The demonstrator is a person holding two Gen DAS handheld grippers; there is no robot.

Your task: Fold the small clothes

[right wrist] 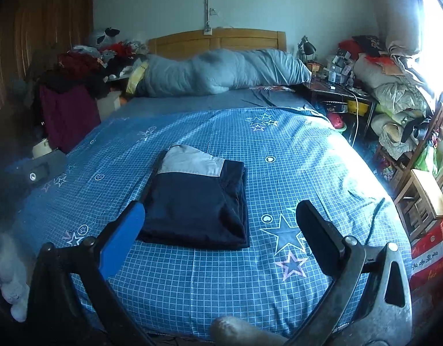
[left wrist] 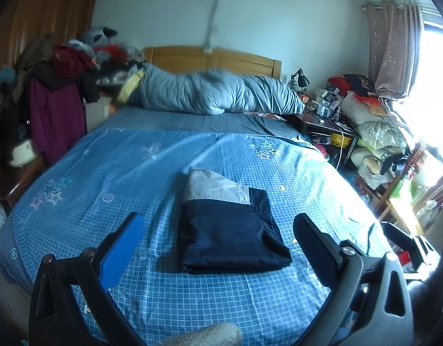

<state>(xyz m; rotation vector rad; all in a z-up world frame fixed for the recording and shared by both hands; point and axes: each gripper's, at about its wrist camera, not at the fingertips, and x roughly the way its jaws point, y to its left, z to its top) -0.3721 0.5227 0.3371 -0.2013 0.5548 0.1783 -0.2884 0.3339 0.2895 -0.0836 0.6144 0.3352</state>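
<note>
Navy and grey, the garment [left wrist: 230, 225] lies folded into a neat rectangle on the bed [left wrist: 135, 167], flat on the blue checked sheet with its star prints, the grey panel at the far end toward the rolled quilt [left wrist: 215, 92] by the headboard. The left gripper [left wrist: 218, 222] hovers above the sheet with its fingers [left wrist: 120, 248] spread wide and empty, the garment lying beyond and between them. The right gripper [right wrist: 221, 216] is likewise spread and holds nothing, its blue finger [right wrist: 120, 239] overlapping the garment's near left corner in its view.
</note>
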